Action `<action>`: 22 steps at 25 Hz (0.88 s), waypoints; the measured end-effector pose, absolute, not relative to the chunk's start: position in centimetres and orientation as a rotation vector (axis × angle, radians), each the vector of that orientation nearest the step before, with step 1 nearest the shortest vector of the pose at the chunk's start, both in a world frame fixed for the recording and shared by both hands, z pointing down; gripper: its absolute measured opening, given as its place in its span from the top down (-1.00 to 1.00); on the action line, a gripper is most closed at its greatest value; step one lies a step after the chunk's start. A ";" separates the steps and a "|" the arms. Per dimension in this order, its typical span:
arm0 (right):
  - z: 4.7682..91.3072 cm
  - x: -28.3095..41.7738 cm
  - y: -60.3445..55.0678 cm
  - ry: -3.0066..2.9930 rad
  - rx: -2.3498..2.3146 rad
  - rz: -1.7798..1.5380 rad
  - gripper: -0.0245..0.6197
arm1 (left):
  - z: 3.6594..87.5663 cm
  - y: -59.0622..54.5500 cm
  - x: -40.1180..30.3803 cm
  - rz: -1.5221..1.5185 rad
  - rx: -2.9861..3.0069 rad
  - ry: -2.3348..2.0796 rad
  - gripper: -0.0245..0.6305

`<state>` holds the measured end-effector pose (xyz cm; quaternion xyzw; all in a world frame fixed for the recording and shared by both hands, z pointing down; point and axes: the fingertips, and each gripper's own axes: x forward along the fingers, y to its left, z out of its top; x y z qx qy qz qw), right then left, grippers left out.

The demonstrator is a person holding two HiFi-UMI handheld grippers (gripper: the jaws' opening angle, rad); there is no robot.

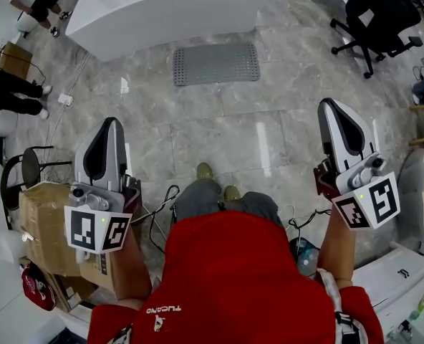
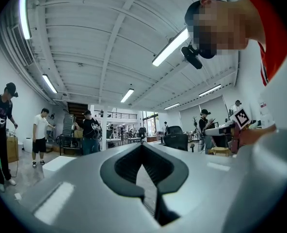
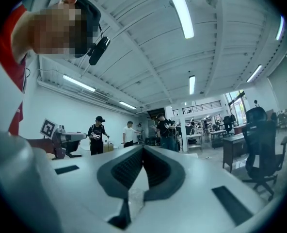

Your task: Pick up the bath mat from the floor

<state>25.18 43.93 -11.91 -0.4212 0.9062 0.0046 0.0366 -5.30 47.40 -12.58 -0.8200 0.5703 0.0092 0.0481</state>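
Ideally, with the grey bath mat (image 1: 216, 64) lying flat well ahead by the white tub (image 1: 162, 6), the left gripper (image 1: 110, 131) and right gripper (image 1: 334, 113), both pressed together and empty, should open before dropping to its near edge.

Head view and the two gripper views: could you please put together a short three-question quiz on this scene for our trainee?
1. True or false: the bath mat is clamped in the left gripper.
2. Where does the mat lie? A) on the floor beside the white unit; B) on the cardboard box; C) under the office chair.
3. Fill in: the jaws of the left gripper and the right gripper are both ____.
Key: 1 false, the mat lies flat ahead of both grippers, apart from them; 2 A; 3 shut, with nothing between them.
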 end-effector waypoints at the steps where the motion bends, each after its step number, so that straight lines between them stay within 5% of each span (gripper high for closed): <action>1: -11.8 25.1 43.7 2.785 -1.295 0.013 0.92 | -12.5 47.1 -5.4 0.026 -2.499 1.740 0.91; 22: -11.5 15.1 26.4 2.809 -1.315 0.054 0.92 | -11.5 28.0 -12.8 0.029 -2.529 1.613 0.91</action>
